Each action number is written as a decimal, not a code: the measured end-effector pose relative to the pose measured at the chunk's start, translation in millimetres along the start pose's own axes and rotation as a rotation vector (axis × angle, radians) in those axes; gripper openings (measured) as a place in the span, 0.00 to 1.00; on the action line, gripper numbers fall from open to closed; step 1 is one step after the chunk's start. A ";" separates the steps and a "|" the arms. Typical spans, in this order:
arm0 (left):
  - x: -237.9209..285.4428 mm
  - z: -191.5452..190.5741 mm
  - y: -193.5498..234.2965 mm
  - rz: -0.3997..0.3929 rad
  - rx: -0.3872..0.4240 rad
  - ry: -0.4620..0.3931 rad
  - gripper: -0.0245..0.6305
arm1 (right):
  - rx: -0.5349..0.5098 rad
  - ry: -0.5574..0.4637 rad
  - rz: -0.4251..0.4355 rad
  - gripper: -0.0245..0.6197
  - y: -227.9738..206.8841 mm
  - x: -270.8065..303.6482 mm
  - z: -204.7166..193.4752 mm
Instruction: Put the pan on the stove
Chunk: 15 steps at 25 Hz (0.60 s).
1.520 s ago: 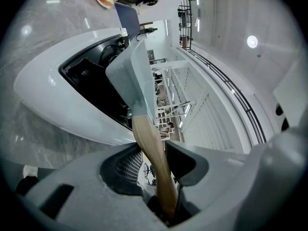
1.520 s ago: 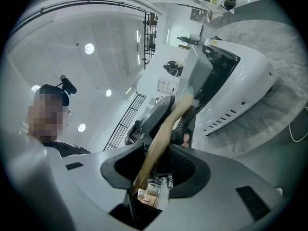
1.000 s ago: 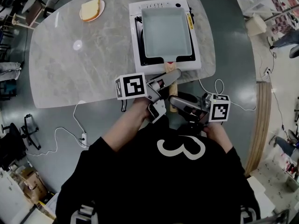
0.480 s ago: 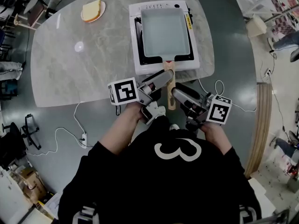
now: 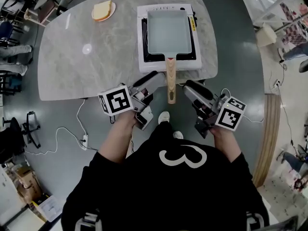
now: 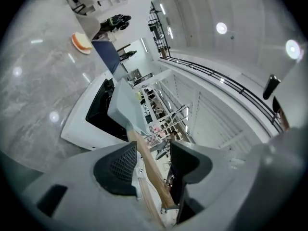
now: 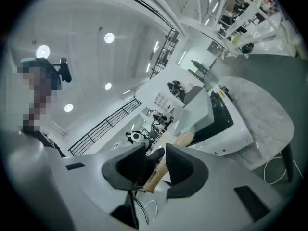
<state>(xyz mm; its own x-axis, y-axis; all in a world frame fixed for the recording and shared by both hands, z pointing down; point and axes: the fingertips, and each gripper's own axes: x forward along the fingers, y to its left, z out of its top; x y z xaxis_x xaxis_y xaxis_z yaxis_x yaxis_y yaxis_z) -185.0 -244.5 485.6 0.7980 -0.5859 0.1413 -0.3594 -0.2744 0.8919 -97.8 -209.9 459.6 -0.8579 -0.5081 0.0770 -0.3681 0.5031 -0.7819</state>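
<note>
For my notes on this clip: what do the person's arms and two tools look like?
Both the left tool and right tool are grey, blocky bodies with two dark, grid-textured pads. Each carries a white cube printed with black square markers. The person wears a black top with a white 3 on it; its sleeves leave the forearms bare.

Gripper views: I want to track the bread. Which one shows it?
The left gripper view: the bread shows at its upper left; the right one lacks it.

Bread (image 5: 103, 9) lies on a plate (image 5: 96, 18) on the table (image 5: 86, 66).
</note>
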 end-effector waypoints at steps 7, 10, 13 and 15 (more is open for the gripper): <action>-25.5 -14.8 -52.6 0.030 0.195 -0.004 0.24 | -0.119 0.004 0.073 0.12 42.1 -20.9 11.8; -30.9 -34.9 -80.0 0.010 0.245 0.010 0.18 | -0.175 0.037 0.129 0.10 66.0 -33.5 4.9; -33.4 -54.6 -107.6 -0.021 0.272 0.023 0.10 | -0.272 0.071 0.135 0.10 83.7 -47.8 -1.2; -33.2 -60.2 -126.3 -0.037 0.343 0.029 0.08 | -0.314 0.061 0.142 0.09 92.9 -54.1 1.7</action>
<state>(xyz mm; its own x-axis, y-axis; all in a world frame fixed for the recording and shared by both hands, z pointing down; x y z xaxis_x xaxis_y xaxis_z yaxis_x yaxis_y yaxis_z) -136.9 -144.5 394.2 0.8250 -0.5504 0.1283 -0.4681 -0.5381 0.7009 -84.9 -136.9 381.8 -0.9246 -0.3800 0.0252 -0.3280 0.7609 -0.5599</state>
